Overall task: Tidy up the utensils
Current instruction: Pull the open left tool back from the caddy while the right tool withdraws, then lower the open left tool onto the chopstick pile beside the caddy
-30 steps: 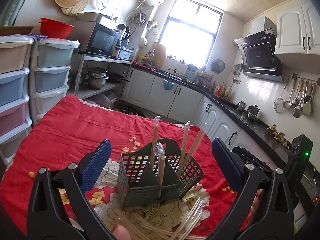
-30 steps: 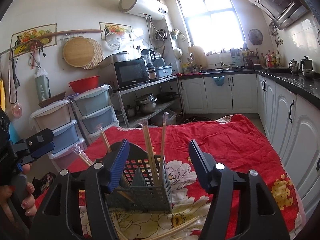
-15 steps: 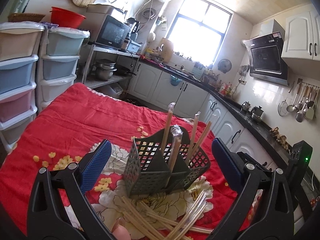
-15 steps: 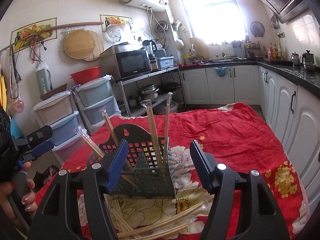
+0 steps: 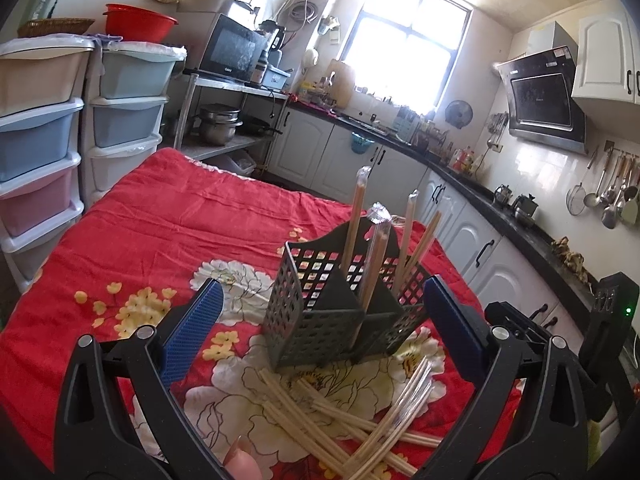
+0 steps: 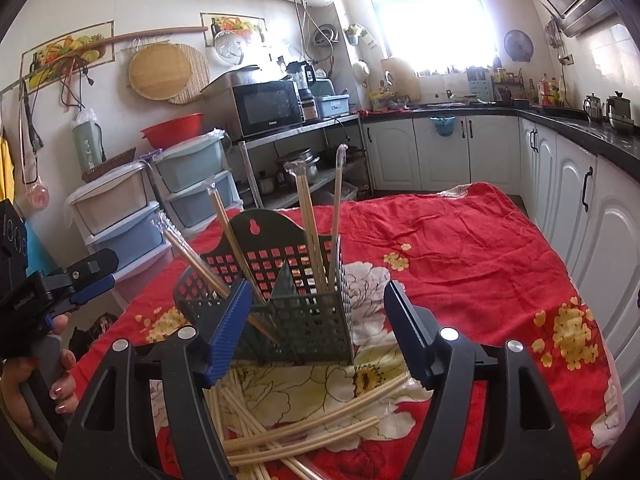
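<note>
Both grippers (image 5: 320, 322) (image 6: 316, 330) wide apart, empty; loose chopsticks (image 6: 304, 432) partly hidden behind fingers (image 6: 226, 334).

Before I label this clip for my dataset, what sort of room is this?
A home kitchen, most likely. A range hood hangs over a dark counter with white cabinets, ladles hang on the tiled wall, and a microwave sits on a metal rack.

Dark grey lattice-patterned utensil basket (image 5: 316, 320) on a red tablecloth (image 5: 168, 232) printed with white and yellow flowers; pale cream chopsticks (image 5: 360, 420).
</note>
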